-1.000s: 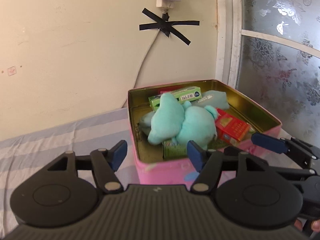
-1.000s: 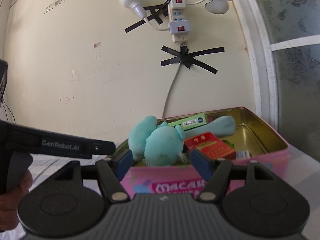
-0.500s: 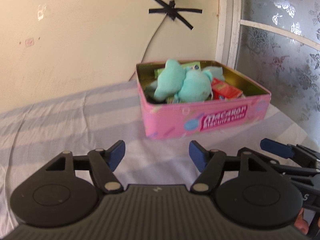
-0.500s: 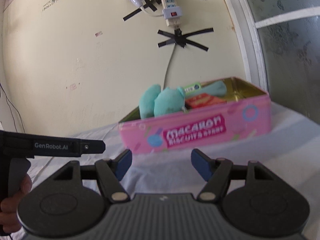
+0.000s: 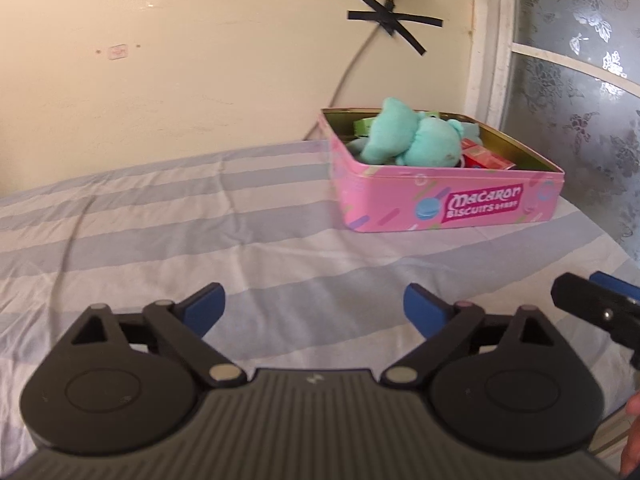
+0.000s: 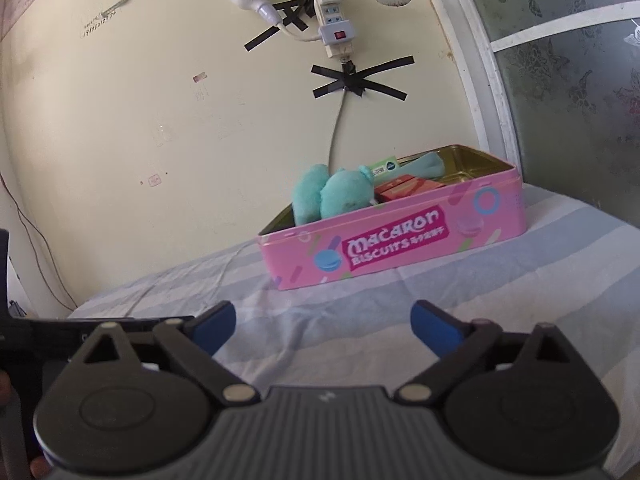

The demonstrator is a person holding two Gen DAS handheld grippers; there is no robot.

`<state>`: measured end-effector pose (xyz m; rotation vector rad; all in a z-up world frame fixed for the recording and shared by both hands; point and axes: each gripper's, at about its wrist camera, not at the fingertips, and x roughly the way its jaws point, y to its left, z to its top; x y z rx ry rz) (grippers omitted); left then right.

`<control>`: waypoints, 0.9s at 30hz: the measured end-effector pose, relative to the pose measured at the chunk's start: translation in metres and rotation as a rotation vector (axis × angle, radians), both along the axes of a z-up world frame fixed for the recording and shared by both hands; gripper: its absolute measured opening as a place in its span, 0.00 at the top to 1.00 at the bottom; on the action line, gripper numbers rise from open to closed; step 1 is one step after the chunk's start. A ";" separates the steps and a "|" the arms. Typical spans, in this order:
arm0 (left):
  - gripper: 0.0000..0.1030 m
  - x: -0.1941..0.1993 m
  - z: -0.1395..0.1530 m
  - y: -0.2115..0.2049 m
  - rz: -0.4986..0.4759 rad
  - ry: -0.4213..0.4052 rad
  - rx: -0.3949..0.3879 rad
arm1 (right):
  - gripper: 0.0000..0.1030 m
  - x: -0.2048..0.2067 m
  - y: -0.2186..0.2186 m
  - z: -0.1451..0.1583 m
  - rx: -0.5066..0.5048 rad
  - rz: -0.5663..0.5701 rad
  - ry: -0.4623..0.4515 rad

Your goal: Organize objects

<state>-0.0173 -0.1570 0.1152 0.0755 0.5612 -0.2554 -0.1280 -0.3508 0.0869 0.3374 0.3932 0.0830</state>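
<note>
A pink Macaron biscuit tin stands open on the striped bed sheet near the wall. Inside it lie a teal plush toy, a red box and a green box. My left gripper is open and empty, low over the sheet, well short of the tin. My right gripper is open and empty, also back from the tin; part of it shows at the right edge of the left wrist view.
The striped sheet covers the bed. A cream wall with a taped power strip, cable and bulb stands behind the tin. A frosted patterned window is on the right.
Both grippers have pulled back and down from above the tin. The tin now sits farther away. Both jaws stay open and empty.
</note>
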 end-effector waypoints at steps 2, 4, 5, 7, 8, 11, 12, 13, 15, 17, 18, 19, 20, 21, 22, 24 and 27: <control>0.02 -0.003 0.000 0.005 0.013 -0.002 0.003 | 0.00 -0.001 0.006 0.000 -0.003 0.005 0.011; 0.00 -0.006 -0.001 0.008 0.016 -0.010 0.011 | 0.00 -0.002 0.011 0.001 -0.005 0.009 0.017; 0.00 -0.008 -0.001 0.009 0.019 -0.015 0.020 | 0.00 -0.002 0.013 0.002 -0.004 0.010 0.019; 0.00 -0.011 -0.002 0.009 0.024 -0.028 0.039 | 0.00 -0.004 0.017 0.004 0.001 0.008 0.018; 0.00 -0.012 -0.002 0.010 0.025 -0.033 0.046 | 0.00 -0.004 0.019 0.005 -0.002 0.007 0.016; 0.00 -0.013 -0.004 0.011 0.034 -0.027 0.065 | 0.00 -0.006 0.025 0.010 -0.030 -0.009 0.003; 0.00 -0.013 -0.005 0.011 0.038 -0.023 0.073 | 0.00 -0.007 0.026 0.010 -0.039 -0.016 -0.004; 0.00 -0.013 -0.005 0.011 0.040 -0.023 0.080 | 0.00 -0.007 0.027 0.011 -0.044 -0.022 -0.011; 0.00 -0.013 -0.007 0.011 0.044 -0.024 0.084 | 0.00 -0.008 0.028 0.011 -0.048 -0.038 -0.017; 0.00 -0.012 -0.007 0.013 0.047 -0.016 0.080 | 0.00 -0.006 0.028 0.011 -0.038 -0.042 -0.013; 0.00 -0.012 -0.007 0.013 0.051 -0.013 0.079 | 0.00 -0.006 0.028 0.010 -0.034 -0.043 -0.010; 0.00 -0.013 -0.007 0.014 0.056 -0.011 0.080 | 0.00 -0.005 0.028 0.010 -0.031 -0.045 -0.008; 0.00 -0.013 -0.008 0.014 0.060 -0.010 0.083 | 0.00 -0.004 0.028 0.010 -0.031 -0.046 -0.007; 0.00 -0.013 -0.008 0.015 0.067 -0.011 0.091 | 0.00 -0.004 0.028 0.010 -0.031 -0.047 -0.006; 0.00 -0.012 -0.008 0.015 0.075 -0.012 0.099 | 0.00 -0.003 0.029 0.009 -0.030 -0.046 -0.005; 0.00 -0.012 -0.009 0.015 0.086 -0.010 0.112 | 0.00 -0.002 0.029 0.009 -0.029 -0.044 -0.003; 0.00 -0.011 -0.010 0.018 0.082 0.001 0.103 | 0.00 -0.001 0.031 0.006 -0.030 -0.043 0.002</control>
